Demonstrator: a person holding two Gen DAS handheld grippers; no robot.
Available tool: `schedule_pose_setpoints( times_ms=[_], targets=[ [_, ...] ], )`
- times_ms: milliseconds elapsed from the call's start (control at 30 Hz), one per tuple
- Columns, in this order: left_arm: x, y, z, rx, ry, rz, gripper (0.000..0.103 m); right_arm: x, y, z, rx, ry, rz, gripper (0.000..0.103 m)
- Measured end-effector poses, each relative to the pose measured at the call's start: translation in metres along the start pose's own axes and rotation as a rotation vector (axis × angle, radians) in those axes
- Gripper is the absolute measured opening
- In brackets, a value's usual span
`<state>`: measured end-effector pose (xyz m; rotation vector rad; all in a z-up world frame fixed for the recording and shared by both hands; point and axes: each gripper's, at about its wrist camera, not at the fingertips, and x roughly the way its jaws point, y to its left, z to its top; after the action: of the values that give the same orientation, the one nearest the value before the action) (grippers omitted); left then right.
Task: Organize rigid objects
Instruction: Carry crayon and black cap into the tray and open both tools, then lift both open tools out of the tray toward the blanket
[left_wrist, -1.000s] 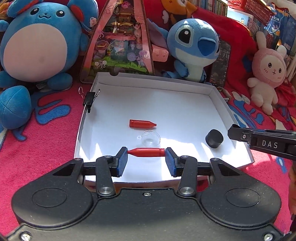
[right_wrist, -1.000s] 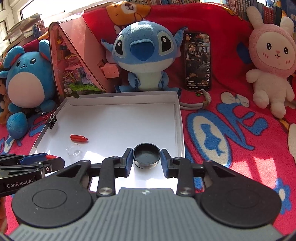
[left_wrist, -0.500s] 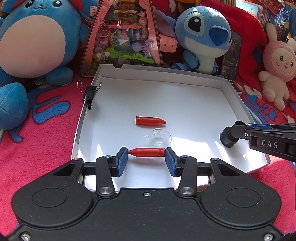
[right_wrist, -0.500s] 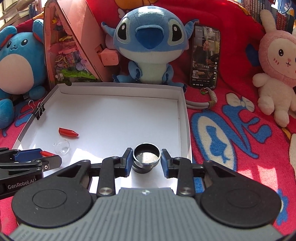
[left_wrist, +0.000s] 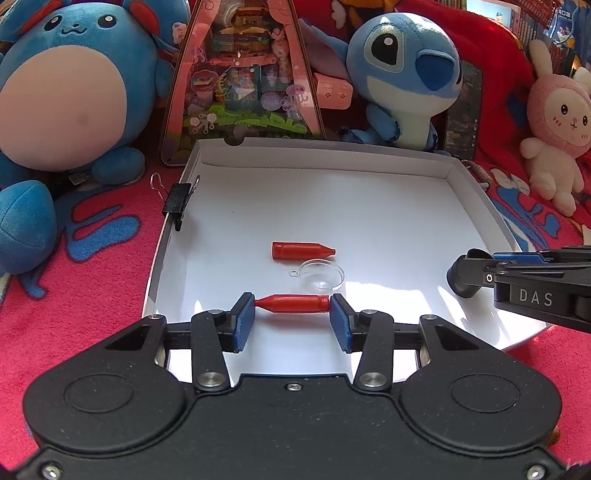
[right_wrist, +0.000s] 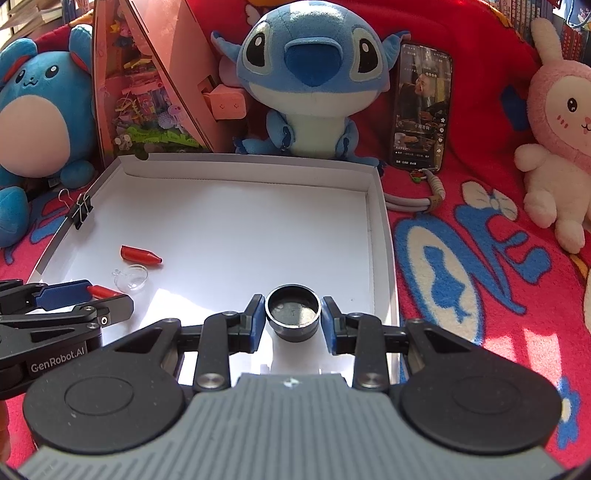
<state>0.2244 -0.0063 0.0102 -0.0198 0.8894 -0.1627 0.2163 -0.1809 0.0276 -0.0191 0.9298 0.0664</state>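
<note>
My left gripper (left_wrist: 291, 314) is shut on a red bullet-shaped piece (left_wrist: 293, 303), gripped end to end over the near part of the white tray (left_wrist: 325, 147). A second red piece (left_wrist: 303, 250) and a clear plastic dome (left_wrist: 319, 274) lie on the tray floor just beyond it. My right gripper (right_wrist: 293, 317) is shut on a round black cup (right_wrist: 293, 312) over the tray's (right_wrist: 251, 168) near right corner. The right wrist view also shows the left gripper (right_wrist: 92, 295), the loose red piece (right_wrist: 140, 255) and the dome (right_wrist: 131, 278).
A black binder clip (left_wrist: 177, 201) is clamped on the tray's left wall. Behind the tray stand a round blue plush (left_wrist: 62, 92), a pink triangular toy box (left_wrist: 240, 74), a blue plush (right_wrist: 314, 81) and a phone (right_wrist: 421, 107). A pink rabbit plush (right_wrist: 557, 122) sits right, on a red blanket.
The right gripper has edged a little forward and down over the tray, the black cup still in it. The left gripper has stayed nearly still with its red piece.
</note>
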Motion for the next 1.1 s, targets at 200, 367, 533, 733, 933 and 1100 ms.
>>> schedule_pose_setpoints(
  times_ms=[200,367,533,733,933,1100],
  targets=[
    [0.001,-0.002,0.001,0.011,-0.012,0.008,0.043,0.002,0.000,0.001,0.005,0.000,-0.008,0.038],
    [0.001,-0.002,0.001,0.017,-0.022,0.015,0.043,0.003,0.000,0.000,0.007,-0.001,-0.004,0.038],
    [0.001,-0.004,0.000,0.021,-0.033,0.019,0.043,0.005,0.001,0.000,0.007,-0.002,-0.005,0.039],
    [0.001,-0.005,-0.001,0.030,-0.036,0.020,0.053,0.005,0.000,0.000,0.015,-0.013,-0.009,0.054],
    [-0.004,-0.008,-0.004,0.066,-0.055,0.036,0.068,0.004,0.001,-0.003,0.005,-0.021,-0.006,0.060],
    [-0.012,-0.010,-0.006,0.090,-0.088,0.057,0.086,0.001,0.000,-0.006,0.002,-0.038,-0.011,0.070]
  ],
)
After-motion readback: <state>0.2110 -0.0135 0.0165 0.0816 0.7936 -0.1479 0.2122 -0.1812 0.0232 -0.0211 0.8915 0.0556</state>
